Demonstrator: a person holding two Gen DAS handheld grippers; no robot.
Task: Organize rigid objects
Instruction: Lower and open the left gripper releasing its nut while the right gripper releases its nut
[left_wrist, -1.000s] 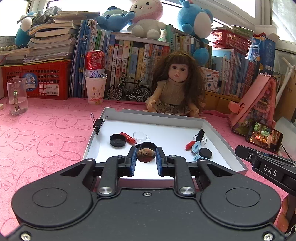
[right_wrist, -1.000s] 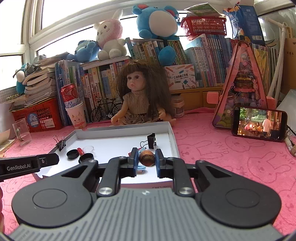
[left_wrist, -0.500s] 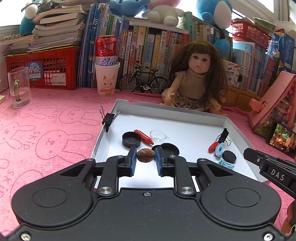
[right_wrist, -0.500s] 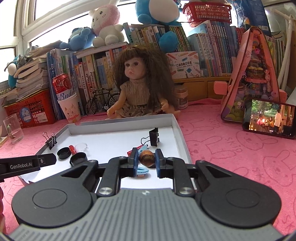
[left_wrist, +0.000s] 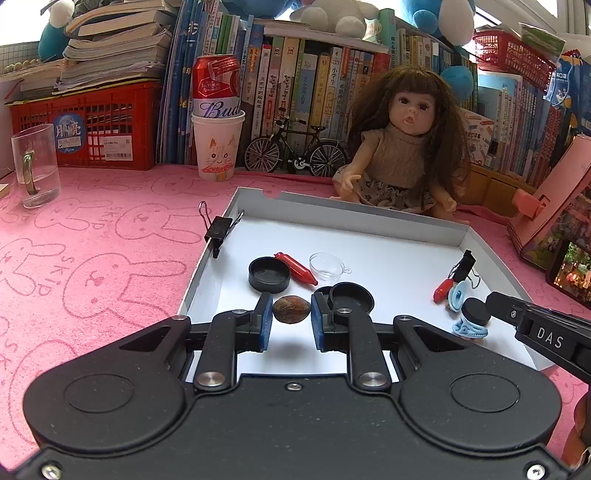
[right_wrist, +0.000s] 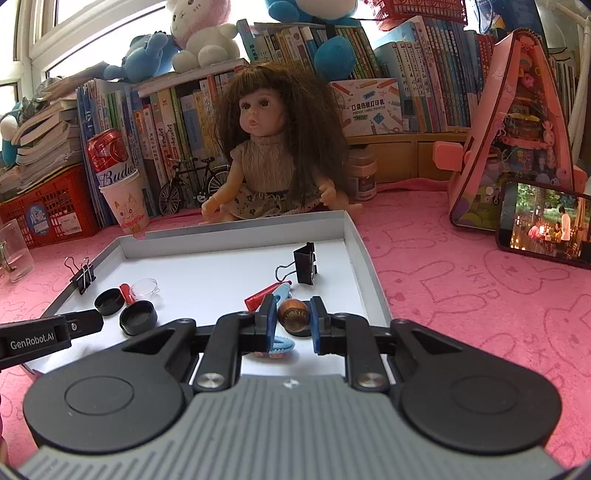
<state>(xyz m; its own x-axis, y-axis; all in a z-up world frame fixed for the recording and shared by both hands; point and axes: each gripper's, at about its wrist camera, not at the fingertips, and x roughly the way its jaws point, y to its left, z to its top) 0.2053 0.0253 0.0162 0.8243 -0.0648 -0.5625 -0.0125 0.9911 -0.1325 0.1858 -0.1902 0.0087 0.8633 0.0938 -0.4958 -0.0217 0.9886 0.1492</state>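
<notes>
Between the blue pads of the left gripper (left_wrist: 291, 314) sits a brown nut (left_wrist: 291, 309); the fingers are closed on it and hold it above the white floor of the tray (left_wrist: 369, 225), where its shadow falls just below. The right gripper (right_wrist: 293, 317) holds a second nut (right_wrist: 293, 312) in the same way, its fingers shut on both sides of the shell.

From the left nut, a black cap (left_wrist: 269, 274) lies at 11 o'clock, and another black cap (left_wrist: 351, 297) at 3 o'clock, partly behind the right finger. A red piece (left_wrist: 297, 267) lies tilted at 12 o'clock, touching the first cap, with a clear small cup (left_wrist: 328, 266) just beside it at 1 o'clock. Farther at 3 o'clock, near the right wall of the tray, are a second red piece (left_wrist: 442, 290), a light blue clip (left_wrist: 458, 297), a small black disc (left_wrist: 475, 311) and a black binder clip (left_wrist: 463, 266), close together. One more binder clip (left_wrist: 218, 230) is clamped on the left wall at 10 o'clock.

Behind the tray, at 12 o'clock, a doll (left_wrist: 402, 147) sits on the pink cloth (left_wrist: 92, 240). A toy bicycle (left_wrist: 295, 151) and a paper cup (left_wrist: 218, 144) with a red can (left_wrist: 216, 86) in it stand at 11 o'clock, a glass mug (left_wrist: 35, 164) far at 10 o'clock. A phone (right_wrist: 545, 221) leans at 2 o'clock in the right view.
</notes>
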